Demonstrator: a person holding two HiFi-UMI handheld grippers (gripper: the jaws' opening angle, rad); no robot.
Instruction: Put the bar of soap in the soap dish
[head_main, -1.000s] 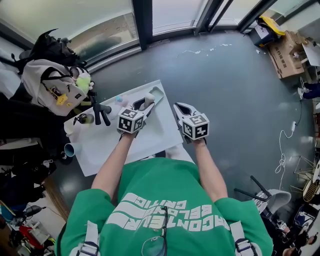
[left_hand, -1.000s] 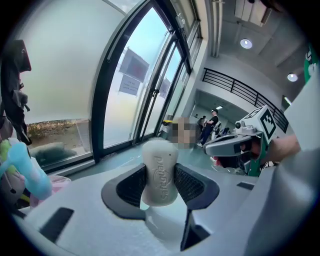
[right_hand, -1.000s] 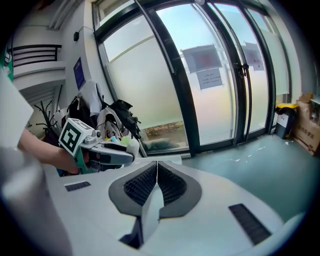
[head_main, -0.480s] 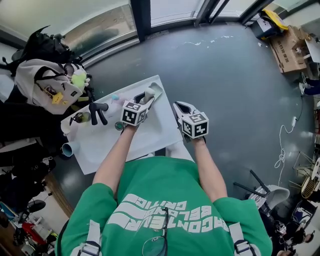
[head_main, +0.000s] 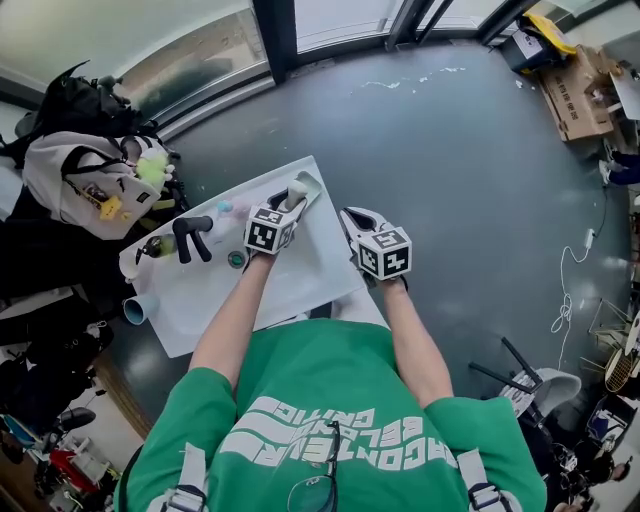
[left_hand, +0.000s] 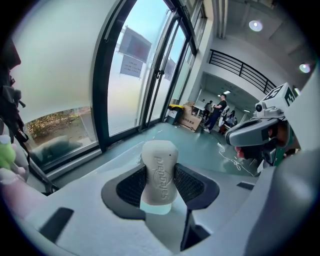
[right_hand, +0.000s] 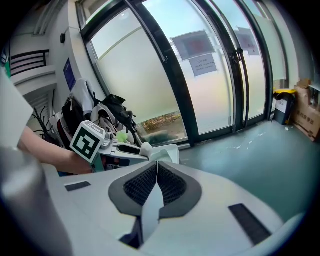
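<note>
My left gripper (head_main: 292, 199) is shut on the bar of soap (left_hand: 159, 170), a pale oval bar with embossed lettering that stands upright between the black pads (left_hand: 132, 186). The soap (head_main: 297, 189) hangs over the far right corner of the white table, right next to the pale soap dish (head_main: 313, 181). A light teal patch shows just under the bar in the left gripper view. The right gripper view also catches the soap (right_hand: 145, 148) and the dish (right_hand: 166, 154) beside it. My right gripper (head_main: 351, 217) is shut and empty (right_hand: 156, 186), held off the table's right edge.
The white table (head_main: 300, 275) carries a black handled tool (head_main: 190, 236), a small bottle (head_main: 158, 246), a round teal lid (head_main: 237, 259) and a blue cup (head_main: 134, 306) at its left. Bags (head_main: 85, 180) are piled at the left by the glass wall. Grey floor surrounds the table.
The left gripper has carried the soap a little farther toward the dish at the table's far corner. The right gripper has stayed shut beside it.
</note>
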